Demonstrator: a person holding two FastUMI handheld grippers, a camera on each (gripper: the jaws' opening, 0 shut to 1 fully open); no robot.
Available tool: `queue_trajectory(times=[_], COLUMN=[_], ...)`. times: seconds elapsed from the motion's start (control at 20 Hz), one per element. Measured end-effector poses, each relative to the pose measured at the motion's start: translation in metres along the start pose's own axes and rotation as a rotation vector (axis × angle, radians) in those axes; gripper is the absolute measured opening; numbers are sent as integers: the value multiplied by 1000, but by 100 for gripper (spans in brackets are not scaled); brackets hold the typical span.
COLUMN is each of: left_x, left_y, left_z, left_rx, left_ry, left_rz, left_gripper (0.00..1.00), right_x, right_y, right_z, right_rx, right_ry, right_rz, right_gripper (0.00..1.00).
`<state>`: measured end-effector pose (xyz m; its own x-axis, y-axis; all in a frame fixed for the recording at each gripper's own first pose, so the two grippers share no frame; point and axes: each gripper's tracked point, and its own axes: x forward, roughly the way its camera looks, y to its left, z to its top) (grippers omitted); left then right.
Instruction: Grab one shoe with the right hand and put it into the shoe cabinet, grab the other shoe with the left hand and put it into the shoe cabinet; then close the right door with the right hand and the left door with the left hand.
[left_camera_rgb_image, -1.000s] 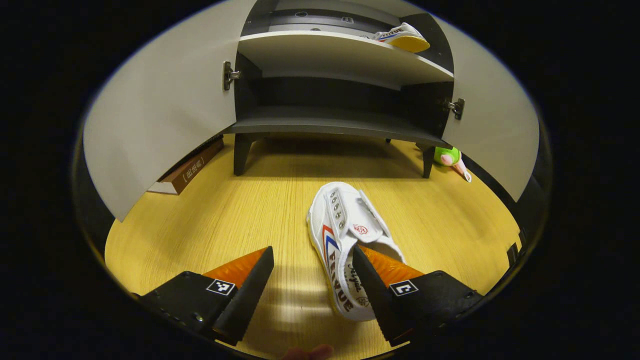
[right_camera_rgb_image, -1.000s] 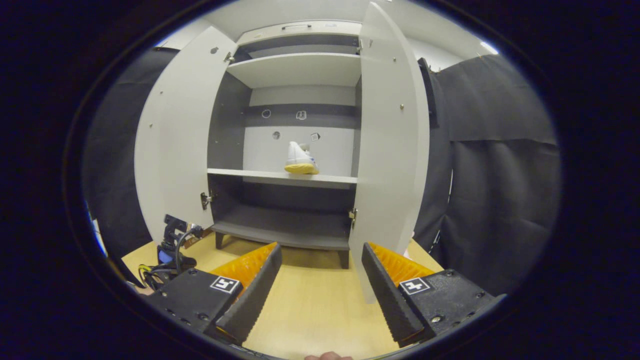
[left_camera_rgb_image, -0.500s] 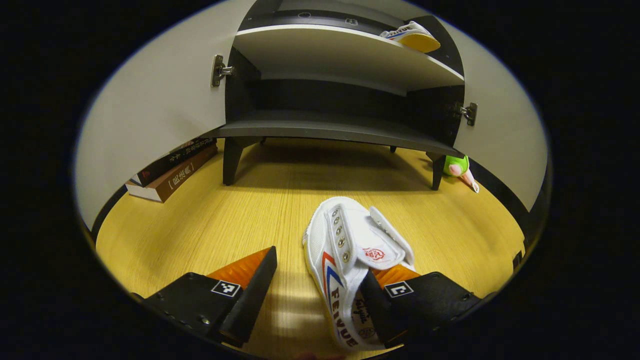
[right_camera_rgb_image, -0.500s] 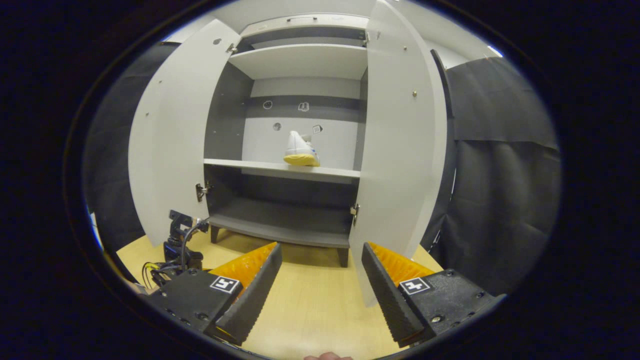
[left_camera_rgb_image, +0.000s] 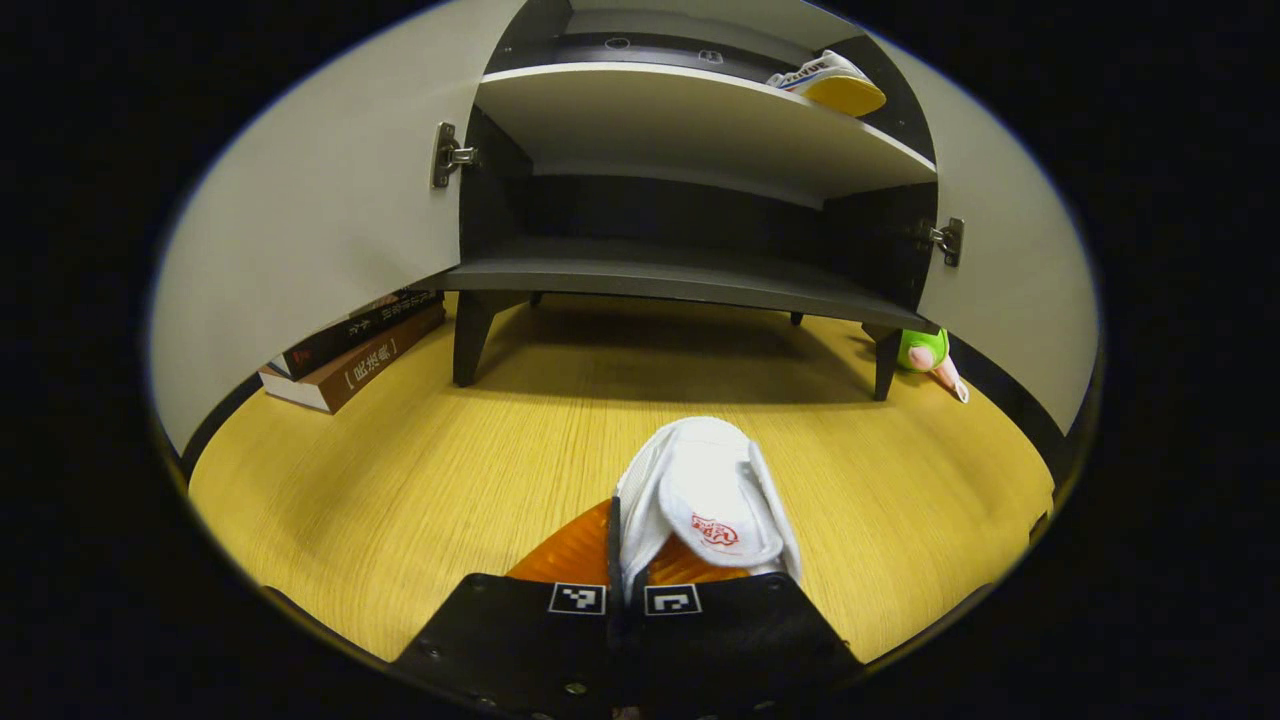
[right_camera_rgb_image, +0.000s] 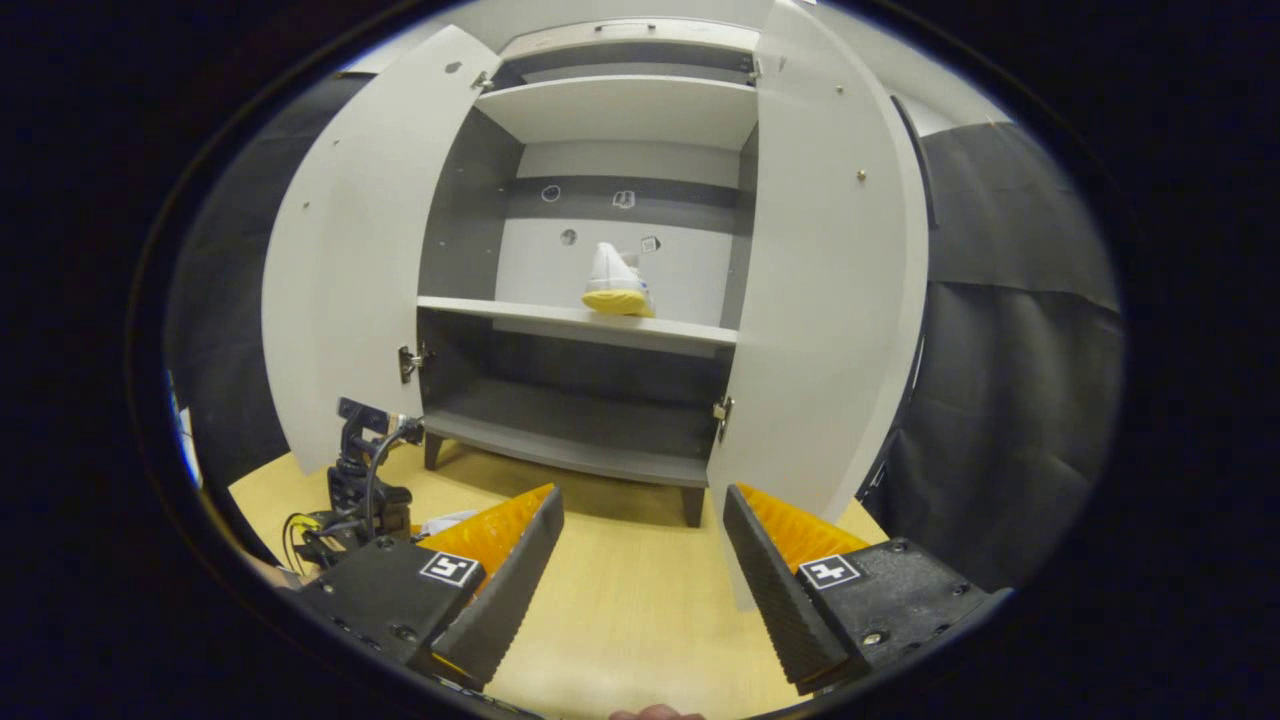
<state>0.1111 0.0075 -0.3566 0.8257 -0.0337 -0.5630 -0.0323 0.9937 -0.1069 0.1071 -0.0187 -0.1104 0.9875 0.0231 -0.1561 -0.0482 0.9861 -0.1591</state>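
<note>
Fingers of left gripper (left_camera_rgb_image: 625, 575) clamped on white shoe (left_camera_rgb_image: 705, 495), over wooden floor (left_camera_rgb_image: 400, 500).

A recording booth staged as a home entryway

Black cloth (right_camera_rgb_image: 1010, 330) hangs as walls around a pale wood-grain floor (left_camera_rgb_image: 400, 480), where a grey shoe cabinet (right_camera_rgb_image: 600, 330) stands open (its doors swung wide); stacked books (left_camera_rgb_image: 350, 345) and a green plush toy (left_camera_rgb_image: 925, 350) lie beside its legs.
</note>
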Motion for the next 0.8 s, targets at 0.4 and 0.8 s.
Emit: queue_trajectory(times=[0.4,0.8], left_x=[-103,-109], left_y=[-14,2], left_z=[116,309], left_rx=[-40,-143], left_ry=[-212,-432], left_rz=[-13,76], left_gripper=[0,0], right_x=[1,-9], right_y=[13,28], right_z=[3,11], right_rx=[16,-13], right_ry=[-23,-65], right_rz=[37,85], right_gripper=[100,100])
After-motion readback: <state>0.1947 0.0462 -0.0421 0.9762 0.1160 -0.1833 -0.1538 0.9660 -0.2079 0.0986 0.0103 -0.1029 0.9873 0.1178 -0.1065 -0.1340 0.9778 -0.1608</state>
